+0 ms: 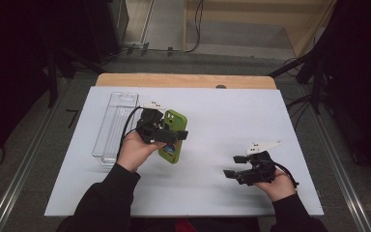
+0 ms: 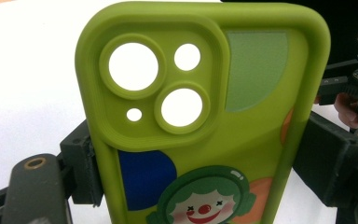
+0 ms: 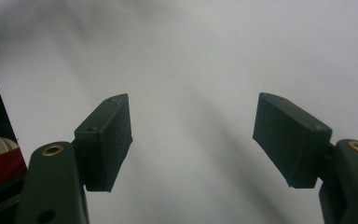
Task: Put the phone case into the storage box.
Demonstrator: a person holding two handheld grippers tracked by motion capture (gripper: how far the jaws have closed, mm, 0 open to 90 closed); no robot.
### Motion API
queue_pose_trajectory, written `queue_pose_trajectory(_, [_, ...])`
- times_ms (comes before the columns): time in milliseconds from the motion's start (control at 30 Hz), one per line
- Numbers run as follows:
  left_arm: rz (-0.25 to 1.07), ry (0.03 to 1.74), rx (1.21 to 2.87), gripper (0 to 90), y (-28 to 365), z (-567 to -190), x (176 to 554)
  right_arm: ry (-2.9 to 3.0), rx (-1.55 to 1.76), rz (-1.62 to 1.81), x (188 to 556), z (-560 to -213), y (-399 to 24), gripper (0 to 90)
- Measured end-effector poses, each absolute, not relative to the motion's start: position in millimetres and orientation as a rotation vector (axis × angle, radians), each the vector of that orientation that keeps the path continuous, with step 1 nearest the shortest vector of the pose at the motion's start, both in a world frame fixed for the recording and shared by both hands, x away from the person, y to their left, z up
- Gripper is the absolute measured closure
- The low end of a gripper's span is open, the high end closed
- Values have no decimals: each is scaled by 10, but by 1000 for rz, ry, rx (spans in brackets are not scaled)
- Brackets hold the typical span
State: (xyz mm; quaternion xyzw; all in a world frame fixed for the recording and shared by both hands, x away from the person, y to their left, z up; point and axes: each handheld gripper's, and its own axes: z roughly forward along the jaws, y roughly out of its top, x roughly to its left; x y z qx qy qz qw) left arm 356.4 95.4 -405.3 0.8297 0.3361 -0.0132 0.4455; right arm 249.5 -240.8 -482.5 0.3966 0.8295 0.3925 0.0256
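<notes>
A lime-green phone case [image 1: 173, 136] with camera cut-outs and a clown picture is held above the white table, left of its middle. My left gripper [image 1: 171, 135] is shut on the phone case across its width. In the left gripper view the phone case [image 2: 205, 116] stands upright with a black pad pressed against each side. My right gripper [image 1: 232, 166] is low over the table at the front right, pointing left. Its jaws stand wide apart in the right gripper view, where the right gripper [image 3: 193, 140] has only the bare table surface between its jaws.
A clear plastic tray [image 1: 116, 123] lies lengthwise at the table's left, just behind my left hand. The white table top [image 1: 222, 111] has a wooden edge at the back. Dark stands and cables ring the table on the floor.
</notes>
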Motion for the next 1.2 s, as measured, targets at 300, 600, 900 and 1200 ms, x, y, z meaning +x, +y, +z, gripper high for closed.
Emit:
queue_pose_trajectory(300, [-30,859,2069,178,1023,-3937,3575,2557,1247,1199,2422,-4873,-2423,261])
queue_pose_trajectory(600, [-26,873,2063,178,1111,-3832,3577,2502,1317,1203,2432,-4877,-2451,260])
queue_pose_trajectory(900, [-14,889,2053,178,1227,-3726,3591,2528,1348,1189,2439,-4889,-2449,260])
queue_pose_trajectory(1200, [4,908,2044,178,1375,-3622,3630,2541,1360,1186,2442,-4886,-2442,262])
